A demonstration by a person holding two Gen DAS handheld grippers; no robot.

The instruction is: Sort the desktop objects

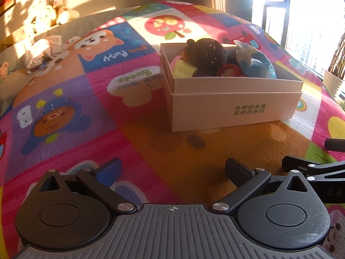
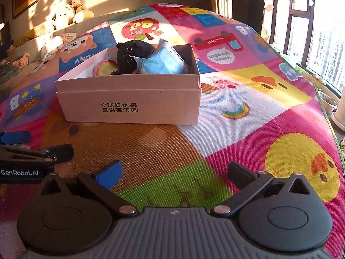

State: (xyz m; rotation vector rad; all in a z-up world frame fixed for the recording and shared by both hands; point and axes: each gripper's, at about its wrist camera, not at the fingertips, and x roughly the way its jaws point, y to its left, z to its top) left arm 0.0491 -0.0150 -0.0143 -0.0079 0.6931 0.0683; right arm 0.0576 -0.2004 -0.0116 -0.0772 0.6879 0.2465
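Toys — a black plush (image 2: 134,55), a blue packet (image 2: 160,63) — sit heaped in the cardboard box (image 2: 129,99) on the mat (image 2: 248,129). Left gripper (image 1: 172,171) and right gripper (image 2: 174,173) hang spread wide, empty, before it. Nudging the box could spill the pile.

"GenRobot.AI" on left claw (image 2: 41,149), "Puppy" on mat (image 1: 115,57)

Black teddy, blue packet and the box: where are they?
black teddy (image 2: 131,54): right wrist view, on its face.
blue packet (image 2: 160,64): right wrist view, on its middle.
box (image 1: 235,108): left wrist view, on its front wall.
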